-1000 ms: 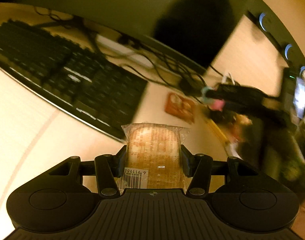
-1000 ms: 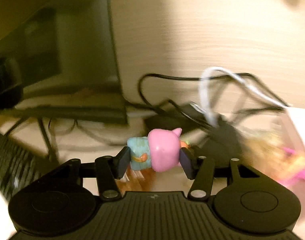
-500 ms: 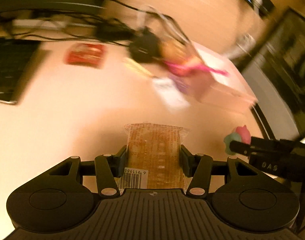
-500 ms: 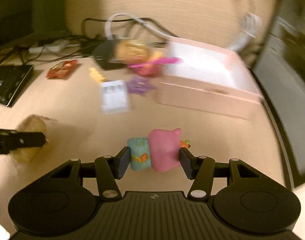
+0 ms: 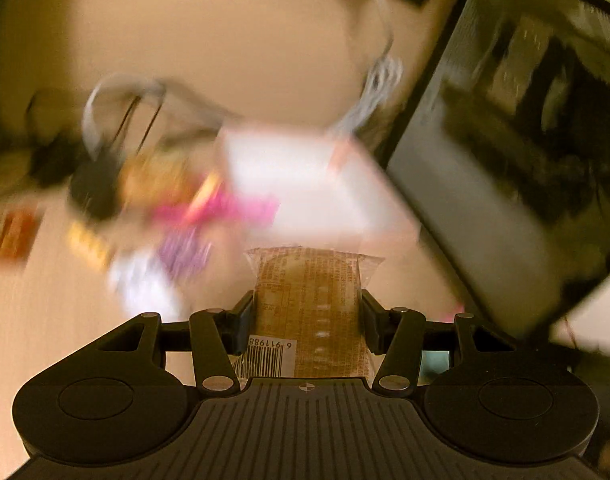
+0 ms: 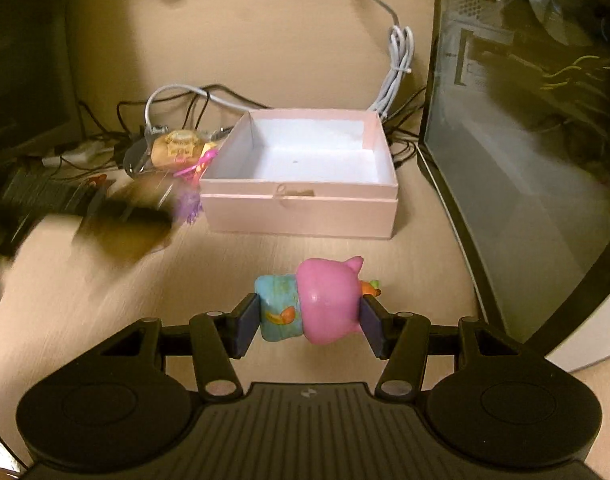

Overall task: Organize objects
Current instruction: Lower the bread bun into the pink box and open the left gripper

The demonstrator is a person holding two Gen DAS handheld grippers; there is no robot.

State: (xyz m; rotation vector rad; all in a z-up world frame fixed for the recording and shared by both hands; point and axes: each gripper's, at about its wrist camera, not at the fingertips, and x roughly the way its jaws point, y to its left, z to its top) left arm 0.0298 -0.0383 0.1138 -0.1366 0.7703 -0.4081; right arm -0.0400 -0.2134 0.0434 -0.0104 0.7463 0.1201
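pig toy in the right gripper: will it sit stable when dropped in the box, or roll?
Probably rolls or tips: the pig toy has a rounded pink head and lies sideways between the jaws of the right gripper. It looks like hard, glossy plastic, so likely stiff, light and a bit slippery. The box's walls should contain it.

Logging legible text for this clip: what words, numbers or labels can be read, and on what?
"6 911988": upside-down digits by the barcode on the snack packet clamped in the left gripper.
Remaining print on that packet: too blurred.
Label on the round wrapped snack left of the pink box: too small.
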